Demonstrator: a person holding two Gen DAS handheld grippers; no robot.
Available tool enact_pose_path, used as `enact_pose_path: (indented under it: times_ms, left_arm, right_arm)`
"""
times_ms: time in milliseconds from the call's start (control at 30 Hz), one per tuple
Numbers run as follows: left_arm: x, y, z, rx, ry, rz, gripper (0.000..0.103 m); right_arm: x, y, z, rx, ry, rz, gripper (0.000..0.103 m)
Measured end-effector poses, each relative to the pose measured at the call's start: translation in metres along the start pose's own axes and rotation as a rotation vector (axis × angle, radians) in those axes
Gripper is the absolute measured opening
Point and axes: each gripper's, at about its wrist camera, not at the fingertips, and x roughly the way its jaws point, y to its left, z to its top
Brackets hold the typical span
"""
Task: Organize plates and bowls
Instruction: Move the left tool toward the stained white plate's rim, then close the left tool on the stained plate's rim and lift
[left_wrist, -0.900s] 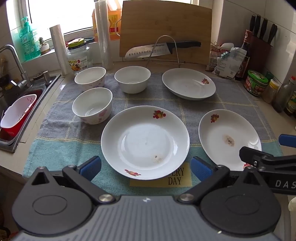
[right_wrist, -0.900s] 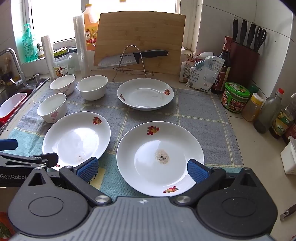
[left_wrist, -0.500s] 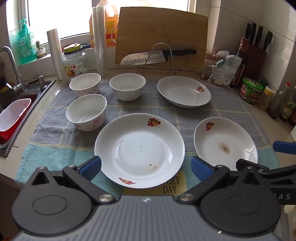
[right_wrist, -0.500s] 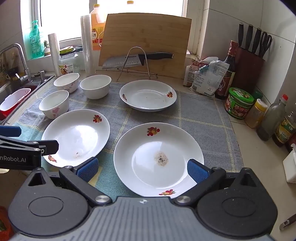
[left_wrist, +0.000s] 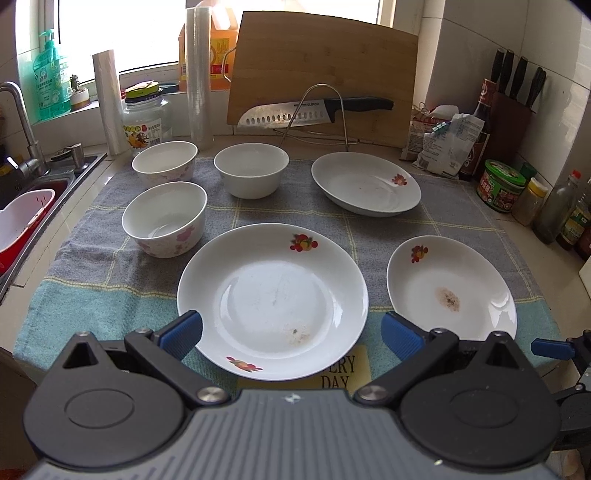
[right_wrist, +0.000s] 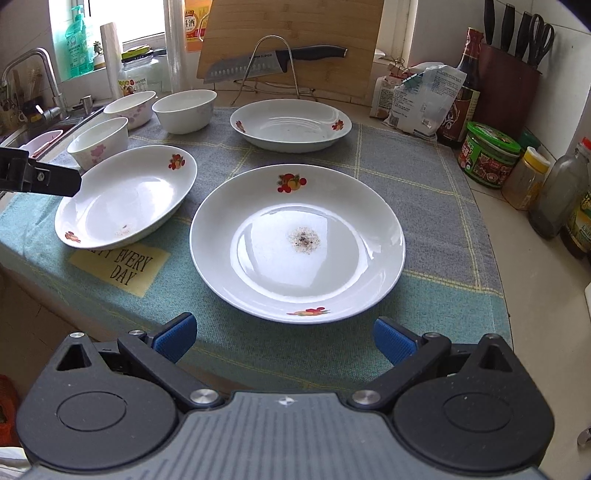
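left wrist view: the left gripper hangs with jaws wide and empty, the round white flower-printed plate straight ahead at the towel's near edge.

right wrist view: the right gripper – equally wide, empty – faces the stained white plate nearer the towel's right edge.

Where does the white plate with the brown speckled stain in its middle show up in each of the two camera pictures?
Left wrist view: the white round plate with the brown speckled stain lies at lower right, on the towel.
Right wrist view: the same plate fills the centre, just ahead of the open hand-held gripper.
Shared landmark: the black-handled kitchen knife on the wire rack before the wooden cutting board.
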Motion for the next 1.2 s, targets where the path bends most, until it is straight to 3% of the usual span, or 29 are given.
enact_pose_path:
  times_ms: [167, 467, 767, 1200]
  left_arm:
    - [0.000, -0.006, -0.001, 0.027, -0.011, -0.035, 0.102]
    - [0.005, -0.014, 0.004, 0.047, 0.051, -0.086, 0.102]
    - [0.022, -0.036, 0.020, 0.150, 0.064, -0.122, 0.102]
    - [0.076, -0.073, 0.056, 0.365, 0.126, -0.347, 0.102]
  right_arm:
    - [0.011, -0.009, -0.003, -0.020, 0.003, 0.004, 0.103]
    - [0.034, -0.027, -0.010, -0.061, 0.004, 0.024, 0.103]
    - [0.046, -0.033, -0.009, -0.126, -0.031, 0.080, 0.103]
    - [0.049, -0.038, -0.011, -0.171, -0.083, 0.118, 0.103]
